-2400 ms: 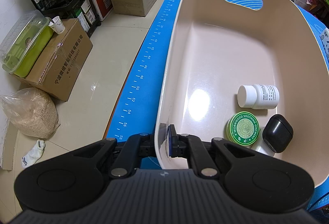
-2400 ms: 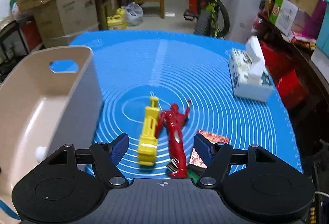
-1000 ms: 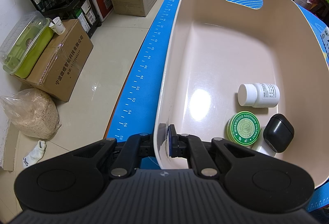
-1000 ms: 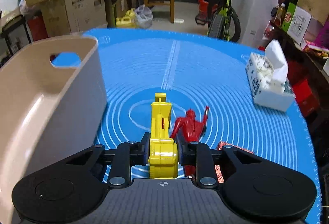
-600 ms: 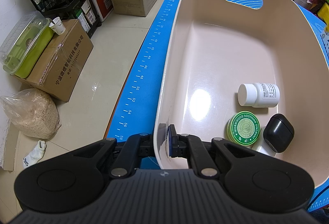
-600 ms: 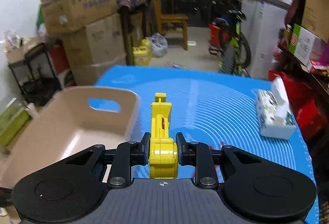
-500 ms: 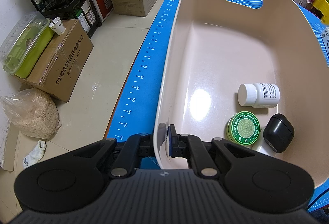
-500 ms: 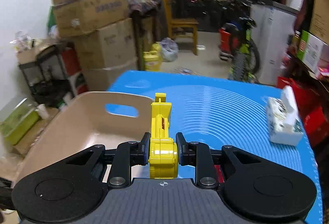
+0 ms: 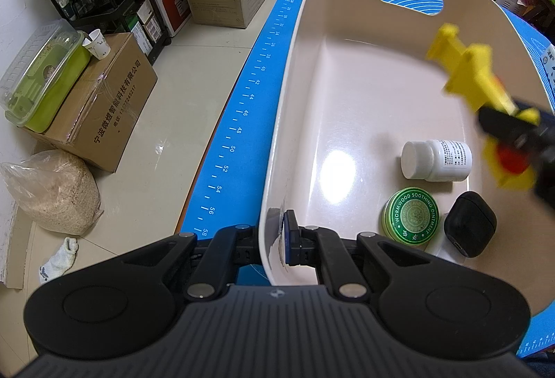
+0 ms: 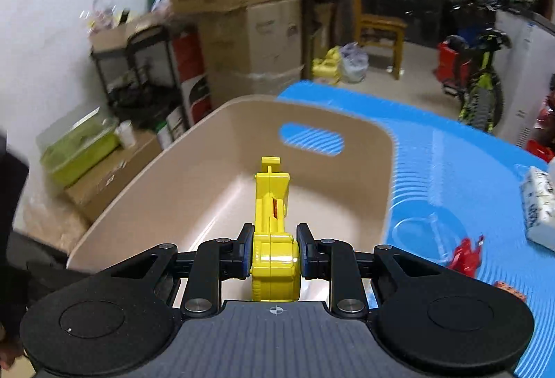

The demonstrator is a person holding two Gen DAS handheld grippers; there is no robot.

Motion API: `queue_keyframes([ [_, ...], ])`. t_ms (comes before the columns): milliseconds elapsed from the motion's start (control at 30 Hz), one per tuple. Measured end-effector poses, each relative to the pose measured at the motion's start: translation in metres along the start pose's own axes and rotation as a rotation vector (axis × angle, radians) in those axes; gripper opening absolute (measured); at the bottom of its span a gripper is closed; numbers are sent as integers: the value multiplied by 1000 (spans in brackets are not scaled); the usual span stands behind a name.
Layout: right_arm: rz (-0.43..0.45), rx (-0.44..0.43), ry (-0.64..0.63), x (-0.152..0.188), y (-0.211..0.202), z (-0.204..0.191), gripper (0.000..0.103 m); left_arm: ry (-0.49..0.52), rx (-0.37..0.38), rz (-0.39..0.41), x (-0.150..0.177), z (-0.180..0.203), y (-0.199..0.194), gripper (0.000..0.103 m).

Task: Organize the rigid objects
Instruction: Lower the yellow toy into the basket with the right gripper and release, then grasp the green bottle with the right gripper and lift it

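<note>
Blue matting is carrying a beige tub. Left gripper is pinching its rim; right gripper is gripping a yellow toy above it.

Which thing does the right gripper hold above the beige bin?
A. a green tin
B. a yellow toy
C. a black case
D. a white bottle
B: the right gripper is shut on the yellow toy over the bin, while the other three lie on its floor.
</note>
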State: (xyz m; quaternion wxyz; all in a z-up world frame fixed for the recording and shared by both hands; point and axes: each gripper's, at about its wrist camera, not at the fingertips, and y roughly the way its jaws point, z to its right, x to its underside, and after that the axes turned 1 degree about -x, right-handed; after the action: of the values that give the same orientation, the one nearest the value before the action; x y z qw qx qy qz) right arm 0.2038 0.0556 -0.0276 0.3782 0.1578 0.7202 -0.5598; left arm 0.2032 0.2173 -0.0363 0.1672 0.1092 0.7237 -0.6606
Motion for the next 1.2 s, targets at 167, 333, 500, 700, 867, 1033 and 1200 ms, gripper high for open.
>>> queue_keyframes([
  [167,-95,-15,-62,13,19,-18,34,2,-1,-1,-1,0,0,10],
  [333,-166,-38,-70,18,30,-22,34,2,-2,-1,-1,0,0,10],
  [500,-163,-45,-27,14,24,-12,48,2,-2,-1,-1,0,0,10],
  [700,-62,-26,-7,2,-3,2,63,2,-3,-1,-1,0,0,10],
  [867,-8,26,42,-3,-22,27,68,3,-3,-1,-1,1,0,10],
  [1033,22,115,100,-4,-36,69,73,3,-3,-1,-1,0,0,10],
  [1200,5,213,153,10,-40,113,73,3,-4,-1,-1,1,1,10],
])
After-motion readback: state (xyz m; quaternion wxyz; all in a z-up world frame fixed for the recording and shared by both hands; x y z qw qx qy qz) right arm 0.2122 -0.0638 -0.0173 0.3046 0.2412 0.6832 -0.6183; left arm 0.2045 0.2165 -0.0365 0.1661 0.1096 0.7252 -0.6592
